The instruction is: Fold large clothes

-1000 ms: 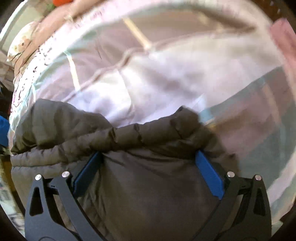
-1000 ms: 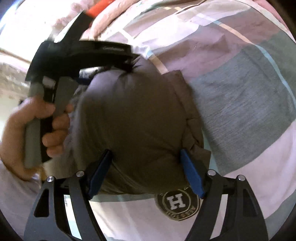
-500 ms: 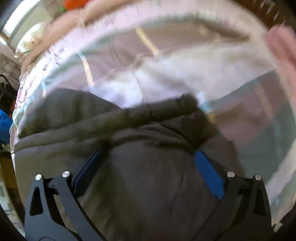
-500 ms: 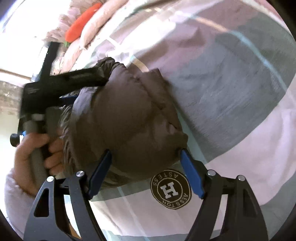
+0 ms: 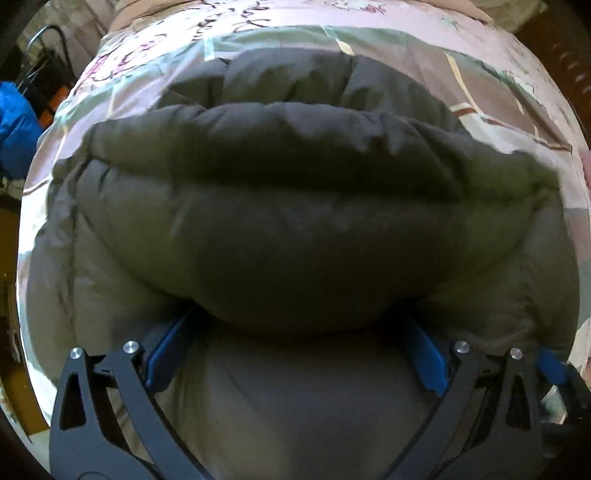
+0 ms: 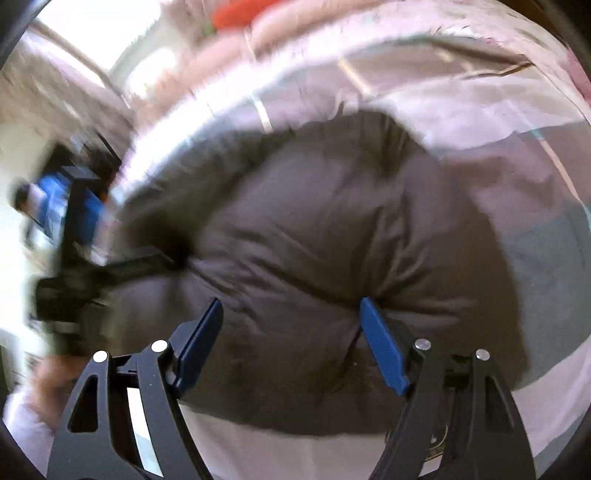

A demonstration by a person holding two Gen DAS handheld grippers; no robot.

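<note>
both claws grip the puffy brown jacket, which lies bunched on the patchwork bed cover. the left gripper and right gripper each pinch a thick fold, jaws wide, the right's just opened slightly. judging by this, the fold at 12 o'clock is being carried over.

A patchwork bedspread of pink, grey and lilac panels covers the bed ahead of the gripper. A blue bundle sits far left. An orange-red object, blurred, lies far ahead by pink bedding.
</note>
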